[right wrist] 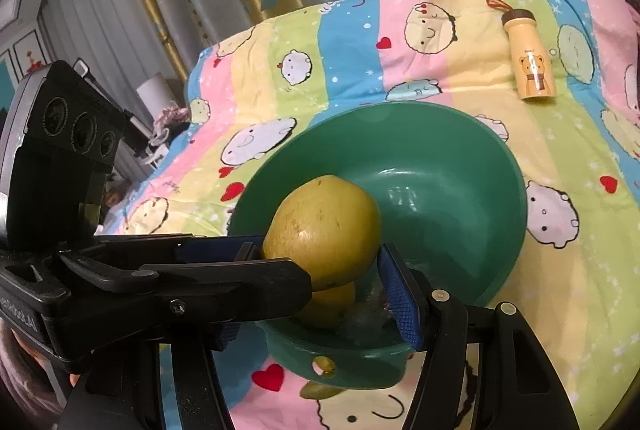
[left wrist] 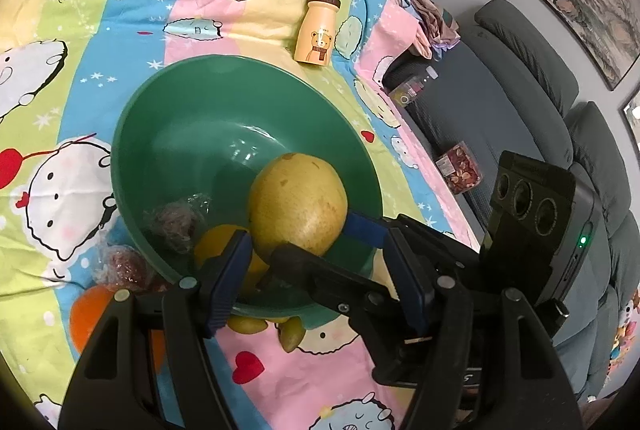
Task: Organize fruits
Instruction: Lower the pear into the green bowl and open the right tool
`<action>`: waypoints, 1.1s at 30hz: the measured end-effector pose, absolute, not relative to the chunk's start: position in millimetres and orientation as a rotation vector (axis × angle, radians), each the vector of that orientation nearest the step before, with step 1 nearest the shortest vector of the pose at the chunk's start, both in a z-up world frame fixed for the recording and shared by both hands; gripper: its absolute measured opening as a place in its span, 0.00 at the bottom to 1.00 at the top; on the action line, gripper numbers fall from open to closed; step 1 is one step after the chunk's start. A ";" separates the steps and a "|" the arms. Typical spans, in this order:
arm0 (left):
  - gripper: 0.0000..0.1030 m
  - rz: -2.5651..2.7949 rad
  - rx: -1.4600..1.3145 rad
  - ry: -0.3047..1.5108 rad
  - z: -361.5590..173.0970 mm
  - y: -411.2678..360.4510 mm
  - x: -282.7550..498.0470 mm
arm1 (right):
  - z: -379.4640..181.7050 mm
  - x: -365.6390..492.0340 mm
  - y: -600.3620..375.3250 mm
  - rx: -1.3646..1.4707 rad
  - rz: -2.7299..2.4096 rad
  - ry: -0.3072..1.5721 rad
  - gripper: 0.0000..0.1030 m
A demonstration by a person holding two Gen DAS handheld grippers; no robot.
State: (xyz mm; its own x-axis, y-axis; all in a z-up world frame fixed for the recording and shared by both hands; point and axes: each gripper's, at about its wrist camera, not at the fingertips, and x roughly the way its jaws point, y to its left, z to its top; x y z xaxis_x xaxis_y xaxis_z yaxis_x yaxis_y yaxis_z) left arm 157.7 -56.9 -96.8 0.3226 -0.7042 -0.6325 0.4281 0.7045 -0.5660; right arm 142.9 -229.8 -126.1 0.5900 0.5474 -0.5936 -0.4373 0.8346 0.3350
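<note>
Pomelo, large, round and yellow-green (left wrist: 298,205), is held above the green plastic bowl (left wrist: 224,97), pinched from either side by the left gripper (left wrist: 316,254) and right gripper (right wrist: 320,282), both angled downward over the cartoon-print bedsheet (left wrist: 120,41).

Soft indoor light, heavy fisheye vignetting.

left gripper (left wrist: 316,250) and right gripper (right wrist: 320,262): black frames, blue ribbed jaws, silver screws.
</note>
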 end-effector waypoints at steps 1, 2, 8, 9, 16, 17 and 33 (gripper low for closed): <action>0.66 -0.760 -0.322 0.992 -96.9 -57.0 157.8 | -126.2 142.8 -230.4 0.159 0.576 0.745 0.62; 0.66 -0.761 -0.327 0.994 -97.3 -56.4 157.7 | -126.0 143.0 -230.3 0.157 0.575 0.747 0.62; 0.66 -0.756 -0.351 1.009 -100.5 -54.1 157.9 | -127.2 142.4 -229.3 0.142 0.571 0.748 0.62; 0.66 -0.752 -0.357 1.012 -101.0 -54.0 157.6 | -126.9 142.4 -228.8 0.141 0.572 0.747 0.62; 0.68 -0.736 -0.362 1.014 -101.4 -54.7 157.9 | -127.9 142.1 -228.0 0.149 0.581 0.745 0.62; 0.68 -0.735 -0.362 1.014 -101.3 -55.0 158.0 | -128.2 142.0 -228.1 0.150 0.581 0.746 0.62; 0.72 -0.701 -0.392 0.946 -86.3 -39.4 158.9 | -117.1 139.4 -250.3 0.219 0.550 0.689 0.62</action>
State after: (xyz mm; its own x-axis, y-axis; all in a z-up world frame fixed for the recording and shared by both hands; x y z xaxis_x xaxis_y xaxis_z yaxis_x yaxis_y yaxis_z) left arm 158.9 -39.4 -86.3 0.3914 -0.6972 -0.6007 0.3713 0.7169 -0.5901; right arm 139.4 -250.3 -117.1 0.6376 0.5474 -0.5421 -0.4067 0.8368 0.3666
